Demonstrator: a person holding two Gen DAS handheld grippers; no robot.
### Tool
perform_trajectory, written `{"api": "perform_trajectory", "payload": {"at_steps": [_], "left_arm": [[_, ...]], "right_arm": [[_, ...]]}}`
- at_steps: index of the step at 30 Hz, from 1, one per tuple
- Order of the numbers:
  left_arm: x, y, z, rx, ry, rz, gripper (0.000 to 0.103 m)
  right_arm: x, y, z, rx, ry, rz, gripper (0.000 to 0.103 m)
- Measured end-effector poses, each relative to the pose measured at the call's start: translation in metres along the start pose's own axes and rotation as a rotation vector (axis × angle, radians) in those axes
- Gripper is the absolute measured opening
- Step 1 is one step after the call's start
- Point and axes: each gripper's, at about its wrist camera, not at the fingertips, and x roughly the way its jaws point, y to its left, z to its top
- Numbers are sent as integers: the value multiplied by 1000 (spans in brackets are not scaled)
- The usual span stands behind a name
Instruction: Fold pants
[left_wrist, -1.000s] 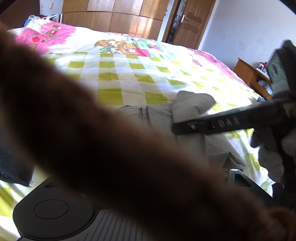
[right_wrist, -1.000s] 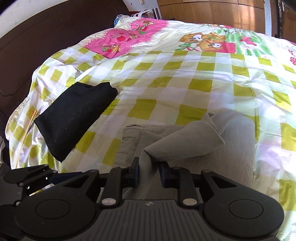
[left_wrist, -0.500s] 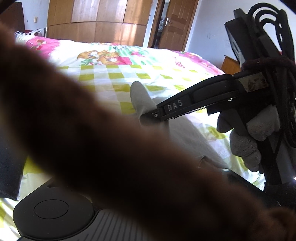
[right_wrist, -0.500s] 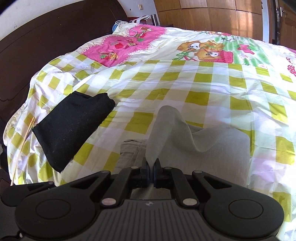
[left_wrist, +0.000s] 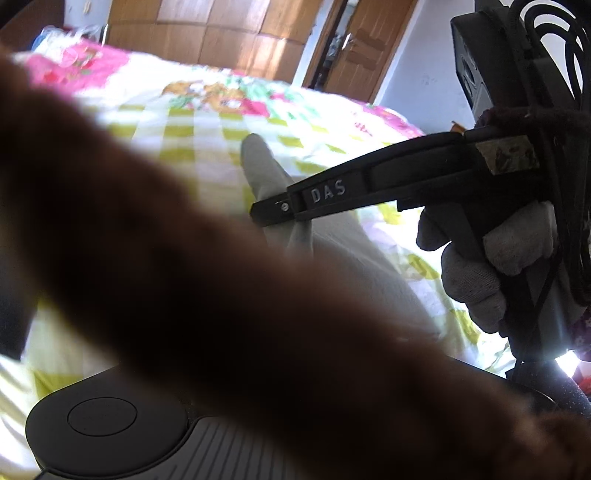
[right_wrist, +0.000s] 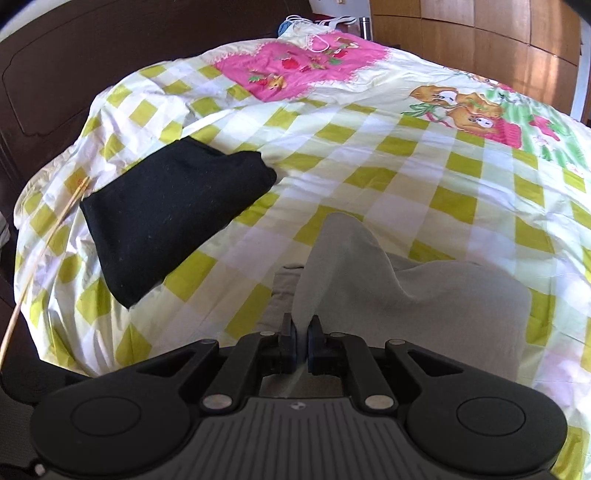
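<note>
One checked bed (right_wrist: 369, 155) holds two garments: grey pants (right_wrist: 461, 295) near its front edge, one folded black cloth (right_wrist: 173, 218) left of them. Right gripper (right_wrist: 301, 334) pinches a raised pants fold, jaws easing apart; left gripper's jaws are hidden, closed.

Overall light: bright daylight in both views; source itself not in frame.
Overexposure: the bedspread (left_wrist: 207, 122) washes out to near-white in the left wrist view; colours hold better in the right wrist view.
Glare: a small flare at the lower right of the left wrist view, beside the gloved hand (left_wrist: 480, 273).
Obstruction: a brown furry band (left_wrist: 229, 317) crosses the left wrist lens, wholly out of focus and dark.
Blur: left wrist background soft; right wrist view sharp.
Shadows: soft shading beside the black folded cloth (right_wrist: 173, 218) and the grey pants (right_wrist: 424, 295).
Distortion: fisheye bending and dark corners at the edges; wardrobe (right_wrist: 480, 37) panels curve.
</note>
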Motion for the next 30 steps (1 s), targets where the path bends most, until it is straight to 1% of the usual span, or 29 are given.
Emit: {"api": "perform_trajectory", "payload": {"at_steps": [2, 4, 6, 8, 10, 12, 16, 18, 19, 20, 22, 23, 24, 26, 28, 30], "left_arm": [[3, 6, -4, -26, 36, 10, 15], [5, 11, -5, -43, 55, 15, 15], [5, 10, -5, -33, 64, 20, 15], [7, 7, -6, -13, 78, 20, 15], [8, 6, -6, -6, 87, 15, 15], [10, 8, -7, -12, 96, 3, 15], [12, 6, -6, -4, 104, 11, 19], [12, 5, -5, 2, 105, 14, 21], [12, 4, -5, 5, 106, 17, 21], [13, 3, -5, 8, 106, 21, 21], [10, 0, -5, 18, 96, 25, 21], [9, 0, -6, 20, 93, 24, 21], [8, 0, -6, 18, 89, 22, 18], [3, -1, -7, 8, 69, 21, 18], [-3, -1, -8, -11, 57, 6, 18], [-6, -3, -12, -20, 68, 0, 18]], "right_arm": [[12, 1, -4, -6, 11, -3, 28], [17, -3, -3, 25, 21, 13, 30], [14, -6, -1, 38, 20, 21, 33], [7, -9, 1, 35, 5, 27, 34], [0, -13, 3, 29, -12, 12, 39], [2, -16, 8, 27, -14, -20, 46], [13, -21, 20, 85, 6, -59, 49], [17, -21, 24, 101, 2, -99, 48], [17, -22, 26, 109, -8, -116, 42], [16, -22, 28, 114, -15, -110, 21], [7, -21, 30, 114, -36, -109, 22], [0, -15, 31, 80, -60, -121, 22], [-10, -5, 30, 21, -93, -140, 22], [-21, 12, 29, -64, -136, -144, 22], [-17, 27, 29, -134, -138, -114, 22], [2, 36, 29, -178, -94, -83, 23]]}}
